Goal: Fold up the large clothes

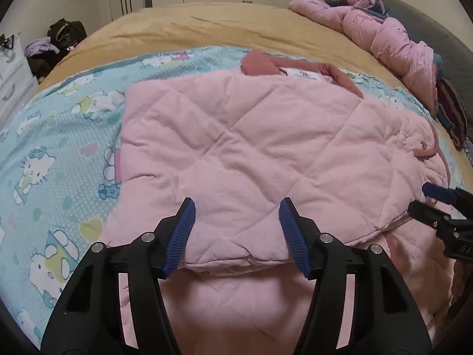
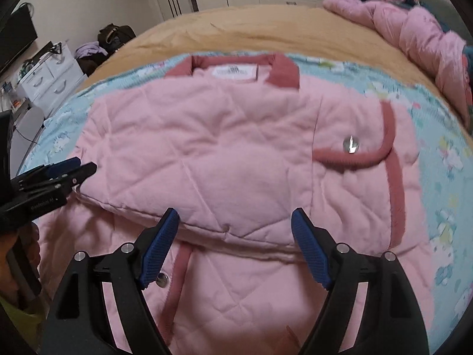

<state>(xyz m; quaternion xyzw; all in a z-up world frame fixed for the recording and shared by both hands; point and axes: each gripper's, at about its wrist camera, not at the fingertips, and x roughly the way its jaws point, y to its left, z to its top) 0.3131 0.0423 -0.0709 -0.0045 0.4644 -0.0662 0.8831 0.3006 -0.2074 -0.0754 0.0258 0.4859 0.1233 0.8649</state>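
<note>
My left gripper [image 1: 236, 216] is spread wide with nothing between its blue pads, low in the frame over the near folded edge of the pale pink quilted jacket [image 1: 251, 148]. My right gripper [image 2: 235, 230] gapes equally empty. The jacket fills mid-frame on the turquoise cartoon-cat blanket [image 1: 59, 136], its dusty-rose collar [image 2: 280, 74] toward the top.
</note>
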